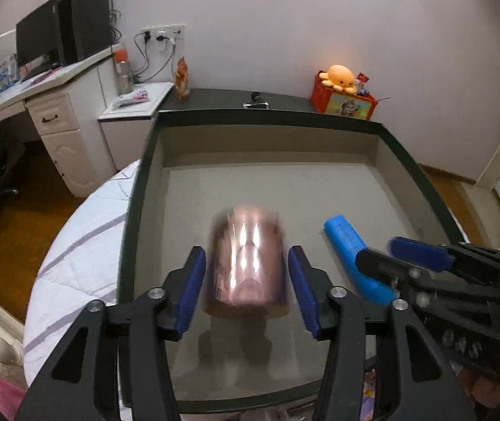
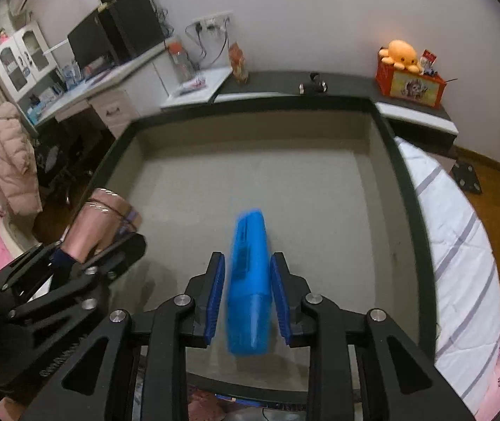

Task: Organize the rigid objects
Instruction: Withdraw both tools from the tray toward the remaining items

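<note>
both items hang over the grey tray (image 1: 320, 189), not yet laid down: the spread left claw (image 1: 246, 273) brackets the copper cup (image 1: 246, 263), the spread right claw (image 2: 248, 294) brackets the blue tool (image 2: 248, 280).

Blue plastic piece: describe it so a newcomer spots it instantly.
Find the large grey tray with the dark rim. Near its front edge, the blue plastic piece sits between the right gripper fingers. Its neighbour, the shiny pink cylinder, is metallic and round.
</note>
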Motion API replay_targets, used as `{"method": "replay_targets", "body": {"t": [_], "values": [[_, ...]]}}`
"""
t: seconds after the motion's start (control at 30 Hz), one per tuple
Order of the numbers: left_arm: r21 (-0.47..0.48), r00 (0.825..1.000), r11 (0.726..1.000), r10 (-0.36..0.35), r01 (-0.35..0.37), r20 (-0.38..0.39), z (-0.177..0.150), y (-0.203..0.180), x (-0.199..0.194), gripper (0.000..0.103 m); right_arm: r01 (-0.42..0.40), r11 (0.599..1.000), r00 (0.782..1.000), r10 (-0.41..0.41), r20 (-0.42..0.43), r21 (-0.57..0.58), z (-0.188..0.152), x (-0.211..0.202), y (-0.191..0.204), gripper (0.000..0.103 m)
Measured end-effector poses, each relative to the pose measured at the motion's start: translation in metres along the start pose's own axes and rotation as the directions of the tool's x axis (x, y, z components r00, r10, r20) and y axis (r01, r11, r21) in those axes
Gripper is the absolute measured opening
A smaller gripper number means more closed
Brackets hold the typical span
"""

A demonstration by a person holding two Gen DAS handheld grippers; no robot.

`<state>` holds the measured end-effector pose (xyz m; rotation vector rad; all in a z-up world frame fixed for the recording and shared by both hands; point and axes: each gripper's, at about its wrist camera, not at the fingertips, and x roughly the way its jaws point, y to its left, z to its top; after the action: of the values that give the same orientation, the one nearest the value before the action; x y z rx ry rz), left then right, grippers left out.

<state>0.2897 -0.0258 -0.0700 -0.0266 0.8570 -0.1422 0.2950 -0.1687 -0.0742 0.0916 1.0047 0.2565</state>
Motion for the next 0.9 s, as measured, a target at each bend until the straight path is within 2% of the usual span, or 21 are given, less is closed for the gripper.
{"method": "replay_targets", "body": {"t": [0.03, 0.07, 0.1, 0.13, 0.17, 0.23, 0.27, 0.37, 0.47, 0.57, 0.73, 0.9], "values": [[-0.002, 1.000, 1.000, 0.016, -0.016, 0.009, 0.000, 0.002, -0.003, 0.064, 0.014, 1.000, 1.000, -0.014, 0.002, 0.002, -0.001, -0.002, -0.001, 0.057], [-0.008, 0.999, 1.000, 0.031, -0.030, 0.019, 0.000, 0.006, -0.007, 0.077, 0.018, 1.000, 1.000, -0.018, 0.009, 0.010, -0.003, -0.005, -0.003, 0.061], [-0.021, 0.999, 0.999, 0.039, -0.039, 0.034, -0.001, 0.010, -0.014, 0.083, 0.012, 1.000, 1.000, -0.012, 0.021, 0.022, -0.004, -0.008, -0.006, 0.068], [-0.029, 0.999, 0.999, 0.016, -0.014, 0.049, -0.001, 0.014, -0.020, 0.087, 0.004, 0.999, 0.999, -0.005, 0.039, 0.039, -0.005, -0.014, -0.010, 0.078], [-0.039, 0.998, 0.999, -0.012, 0.015, 0.068, -0.002, 0.017, -0.030, 0.096, -0.005, 0.998, 0.998, 0.001, 0.066, 0.058, -0.005, -0.023, -0.014, 0.083], [-0.042, 0.993, 0.999, 0.015, -0.010, 0.121, -0.005, 0.020, -0.050, 0.103, -0.037, 0.996, 0.992, 0.026, 0.124, 0.085, -0.007, -0.041, -0.020, 0.084], [-0.039, 0.984, 0.999, 0.031, -0.025, 0.174, -0.008, 0.020, -0.068, 0.103, -0.049, 0.994, 0.988, 0.034, 0.152, 0.098, -0.010, -0.052, -0.022, 0.086], [-0.037, 0.964, 0.999, 0.043, -0.035, 0.264, -0.016, 0.017, -0.106, 0.103, -0.053, 0.992, 0.972, 0.025, 0.234, 0.116, -0.021, -0.084, -0.023, 0.103], [-0.040, 0.937, 0.995, 0.096, -0.088, 0.335, -0.027, 0.013, -0.141, 0.103, -0.047, 0.992, 0.960, 0.014, 0.280, 0.113, -0.031, -0.113, -0.018, 0.103], [-0.046, 0.921, 0.993, 0.116, -0.107, 0.371, -0.036, 0.010, -0.168, 0.103, -0.028, 0.994, 0.949, -0.006, 0.316, 0.103, -0.042, -0.139, -0.010, 0.103], [-0.060, 0.905, 0.986, 0.168, -0.157, 0.391, -0.058, 0.005, -0.203, 0.103, 0.006, 0.997, 0.921, -0.034, 0.387, 0.072, -0.062, -0.180, 0.002, 0.103], [-0.066, 0.909, 0.985, 0.171, -0.157, 0.380, -0.082, 0.000, -0.225, 0.103, 0.050, 0.997, 0.894, -0.071, 0.443, 0.058, -0.095, -0.213, 0.018, 0.103]]}}
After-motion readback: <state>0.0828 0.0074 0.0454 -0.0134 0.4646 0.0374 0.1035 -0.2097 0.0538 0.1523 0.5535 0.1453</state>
